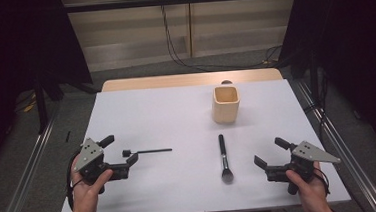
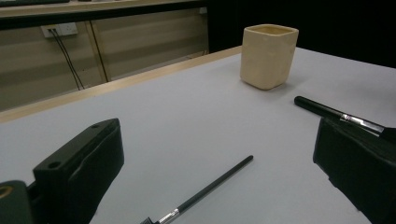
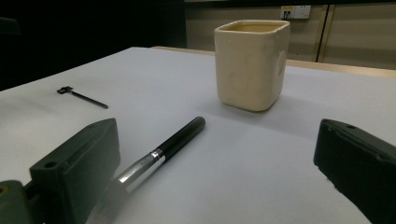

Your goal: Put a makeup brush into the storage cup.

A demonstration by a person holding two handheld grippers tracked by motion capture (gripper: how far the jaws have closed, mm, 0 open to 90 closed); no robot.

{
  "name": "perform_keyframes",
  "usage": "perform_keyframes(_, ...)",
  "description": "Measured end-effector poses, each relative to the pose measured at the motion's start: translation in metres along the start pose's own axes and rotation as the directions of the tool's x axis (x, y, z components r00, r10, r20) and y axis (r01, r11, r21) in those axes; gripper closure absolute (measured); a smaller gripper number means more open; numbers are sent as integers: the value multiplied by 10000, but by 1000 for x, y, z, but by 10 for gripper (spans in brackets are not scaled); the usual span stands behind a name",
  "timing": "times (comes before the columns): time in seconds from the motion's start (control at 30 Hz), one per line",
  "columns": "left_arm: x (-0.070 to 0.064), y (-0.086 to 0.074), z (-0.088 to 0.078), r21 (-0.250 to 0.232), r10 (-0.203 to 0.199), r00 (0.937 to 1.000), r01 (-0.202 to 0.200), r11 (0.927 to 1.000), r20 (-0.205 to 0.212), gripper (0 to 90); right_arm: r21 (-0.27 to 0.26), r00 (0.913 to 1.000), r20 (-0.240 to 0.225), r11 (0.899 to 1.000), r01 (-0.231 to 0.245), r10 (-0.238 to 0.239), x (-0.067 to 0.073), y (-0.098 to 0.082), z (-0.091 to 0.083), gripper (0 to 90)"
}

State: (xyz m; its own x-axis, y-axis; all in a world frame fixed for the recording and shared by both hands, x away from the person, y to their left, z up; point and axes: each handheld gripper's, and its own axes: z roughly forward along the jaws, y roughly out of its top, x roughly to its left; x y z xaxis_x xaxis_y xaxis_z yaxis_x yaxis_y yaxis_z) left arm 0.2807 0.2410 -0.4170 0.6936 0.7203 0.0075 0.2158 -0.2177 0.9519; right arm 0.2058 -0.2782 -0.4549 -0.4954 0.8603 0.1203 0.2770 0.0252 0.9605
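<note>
A cream square cup (image 1: pixel 225 103) stands upright on the white table (image 1: pixel 166 112), right of centre toward the back. In front of it lies a thick black makeup brush (image 1: pixel 224 158), bristles toward me. A thin black brush (image 1: pixel 149 151) lies crosswise at the left. My left gripper (image 1: pixel 120 150) is open and empty, its jaws on either side of the thin brush's head end. My right gripper (image 1: pixel 271 152) is open and empty, to the right of the thick brush. The left gripper view has the thin brush (image 2: pixel 205 189), thick brush (image 2: pixel 336 113) and cup (image 2: pixel 269 56). The right gripper view has the thick brush (image 3: pixel 163 149) and cup (image 3: pixel 252 63).
A wooden strip (image 1: pixel 189 80) borders the table's far edge, with a small dark object (image 1: pixel 227 82) behind the cup. Metal rails (image 1: pixel 28 172) run along the floor on both sides. Cables (image 1: pixel 183 61) trail on the floor beyond. A bare stretch of table lies between the two brushes.
</note>
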Motion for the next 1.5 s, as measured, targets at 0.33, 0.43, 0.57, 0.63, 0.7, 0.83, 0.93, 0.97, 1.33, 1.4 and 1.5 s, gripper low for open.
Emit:
perform_keyframes(0.33,4,10,20,-71,46,10000,-46,10000,-49,26,109,10000,32,9999,-30,30,-1,-1,1,0)
perform_keyframes(0.43,6,15,24,-246,99,9999,-100,9996,-71,25,104,10000,36,9999,-52,51,-1,-1,1,0)
perform_keyframes(0.57,5,24,29,-529,44,10000,-44,9986,0,24,118,10000,2,9999,29,-29,0,0,1,0)
perform_keyframes(0.63,5,26,30,-497,81,10000,-79,9987,38,23,100,10000,-3,9999,36,-36,0,0,1,0)
perform_keyframes(0.7,4,32,33,-418,16,10000,-15,9991,16,23,81,10000,-3,10000,12,-12,0,0,1,0)
perform_keyframes(0.83,6,43,35,-380,155,9998,-151,9992,111,25,80,10000,-13,10000,32,-32,0,0,1,0)
perform_keyframes(0.93,7,45,39,-205,378,9991,-375,9991,175,25,97,10000,-13,9999,65,-65,0,0,1,0)
perform_keyframes(0.97,8,45,40,-103,434,9988,-432,9990,206,25,121,10000,-6,9999,63,-63,0,0,1,0)
perform_keyframes(1.33,17,46,46,1272,613,9980,-630,9899,178,25,151,10000,27,9999,52,-53,0,0,2,0)
perform_keyframes(1.4,19,49,47,1599,733,9968,-777,9841,333,27,153,10000,30,9999,71,-71,0,0,2,1)
perform_keyframes(1.5,21,50,49,1849,802,9955,-883,9788,507,28,122,10000,-18,9999,91,-91,1,0,2,1)
